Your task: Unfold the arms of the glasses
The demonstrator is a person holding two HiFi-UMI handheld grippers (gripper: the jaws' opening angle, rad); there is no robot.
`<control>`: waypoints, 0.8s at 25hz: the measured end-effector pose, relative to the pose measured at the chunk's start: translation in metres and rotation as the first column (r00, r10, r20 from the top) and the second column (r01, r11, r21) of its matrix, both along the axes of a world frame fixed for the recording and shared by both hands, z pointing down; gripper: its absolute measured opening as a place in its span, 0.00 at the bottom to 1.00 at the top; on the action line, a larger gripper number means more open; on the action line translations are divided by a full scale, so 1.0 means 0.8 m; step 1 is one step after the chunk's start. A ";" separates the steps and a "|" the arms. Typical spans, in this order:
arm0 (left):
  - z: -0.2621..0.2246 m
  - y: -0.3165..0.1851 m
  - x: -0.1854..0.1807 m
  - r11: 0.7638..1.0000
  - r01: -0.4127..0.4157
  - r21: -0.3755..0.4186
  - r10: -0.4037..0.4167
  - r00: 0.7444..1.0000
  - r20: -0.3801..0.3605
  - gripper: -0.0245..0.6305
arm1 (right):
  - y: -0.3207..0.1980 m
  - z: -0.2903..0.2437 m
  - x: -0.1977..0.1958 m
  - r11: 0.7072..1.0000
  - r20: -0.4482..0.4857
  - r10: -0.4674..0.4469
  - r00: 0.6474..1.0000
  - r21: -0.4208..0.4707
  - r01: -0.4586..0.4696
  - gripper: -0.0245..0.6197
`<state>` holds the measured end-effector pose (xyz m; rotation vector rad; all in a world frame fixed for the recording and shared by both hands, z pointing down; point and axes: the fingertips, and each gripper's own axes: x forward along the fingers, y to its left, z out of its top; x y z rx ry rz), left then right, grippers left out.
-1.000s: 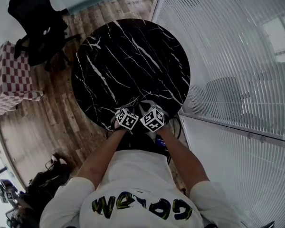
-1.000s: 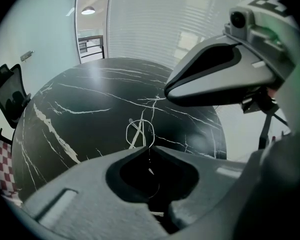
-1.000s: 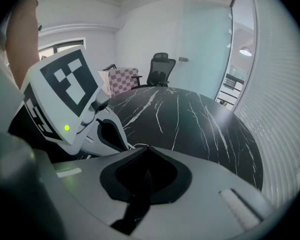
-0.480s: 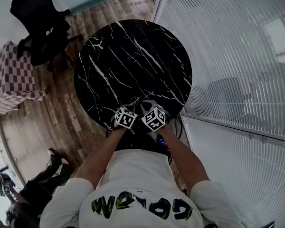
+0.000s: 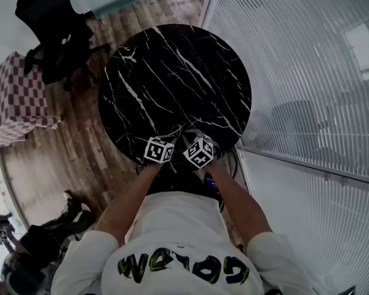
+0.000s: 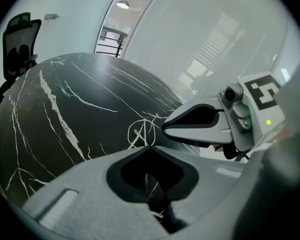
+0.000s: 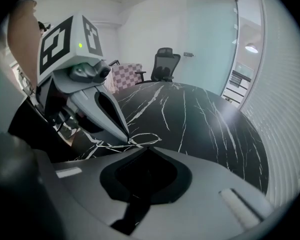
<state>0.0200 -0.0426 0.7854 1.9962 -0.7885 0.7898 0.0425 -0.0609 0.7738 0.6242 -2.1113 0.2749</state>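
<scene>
Glasses (image 6: 141,132) of thin wire are at the near edge of the black marble bench (image 5: 172,72), between your two tools. Your left tool (image 6: 149,147) is pinched shut on the wire, and your right tool (image 7: 145,148) looks closed on it too. You seem mid-unfold on one arm. Next, swing it out gently while the other tool steadies the frame.

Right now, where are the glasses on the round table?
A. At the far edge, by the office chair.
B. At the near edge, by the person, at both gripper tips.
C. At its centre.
B: the wire-frame glasses show at the near edge of the black marble table, right at the tips of the left gripper and right gripper.
</scene>
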 end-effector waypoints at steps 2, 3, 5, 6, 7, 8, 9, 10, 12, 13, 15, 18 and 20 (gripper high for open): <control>0.002 0.001 -0.003 1.000 0.007 -0.014 -0.007 1.000 -0.015 0.05 | 0.008 0.008 -0.004 0.997 -0.048 -0.075 0.996 0.004 0.075 0.04; 0.004 0.001 -0.004 1.000 0.009 -0.019 -0.010 1.000 -0.022 0.05 | 0.012 0.013 -0.006 0.992 -0.081 -0.126 0.989 0.012 0.127 0.04; 0.006 0.003 -0.007 1.000 0.012 -0.029 -0.013 0.999 -0.034 0.05 | 0.020 0.022 -0.010 0.970 -0.153 -0.232 0.961 0.034 0.240 0.04; 0.007 0.004 -0.007 0.999 0.012 -0.034 -0.014 0.999 -0.041 0.05 | 0.023 0.026 -0.013 0.955 -0.188 -0.280 0.941 0.048 0.294 0.04; 0.007 0.005 -0.007 0.999 0.012 -0.037 -0.014 0.999 -0.048 0.05 | 0.026 0.029 -0.017 0.937 -0.221 -0.324 0.920 0.061 0.345 0.05; 0.007 0.006 -0.007 0.999 0.012 -0.040 -0.015 0.998 -0.055 0.05 | 0.027 0.031 -0.020 0.917 -0.254 -0.363 0.897 0.074 0.392 0.10; 0.006 0.006 -0.007 0.999 0.014 -0.042 -0.017 0.998 -0.062 0.05 | 0.027 0.035 -0.023 0.896 -0.286 -0.396 0.873 0.085 0.435 0.13; 0.006 0.006 -0.008 0.999 0.018 -0.045 -0.021 0.997 -0.068 0.05 | 0.027 0.040 -0.026 0.876 -0.316 -0.424 0.849 0.092 0.473 0.13; 0.007 0.005 -0.010 0.998 0.027 -0.053 -0.031 0.997 -0.072 0.05 | 0.028 0.050 -0.028 0.846 -0.359 -0.465 0.809 0.089 0.526 0.13; 0.008 0.004 -0.011 0.998 0.030 -0.056 -0.034 0.997 -0.072 0.05 | 0.027 0.054 -0.029 0.836 -0.373 -0.476 0.796 0.087 0.541 0.13; 0.008 0.002 -0.013 0.998 0.035 -0.060 -0.040 0.996 -0.077 0.05 | 0.026 0.058 -0.030 0.824 -0.393 -0.489 0.779 0.083 0.560 0.14; 0.005 0.001 -0.016 0.996 0.052 -0.068 -0.058 0.994 -0.089 0.05 | 0.029 0.066 -0.031 0.786 -0.446 -0.521 0.728 0.082 0.613 0.16; 0.002 0.003 -0.017 0.995 0.063 -0.075 -0.071 0.992 -0.104 0.05 | 0.031 0.071 -0.031 0.756 -0.482 -0.536 0.693 0.091 0.649 0.17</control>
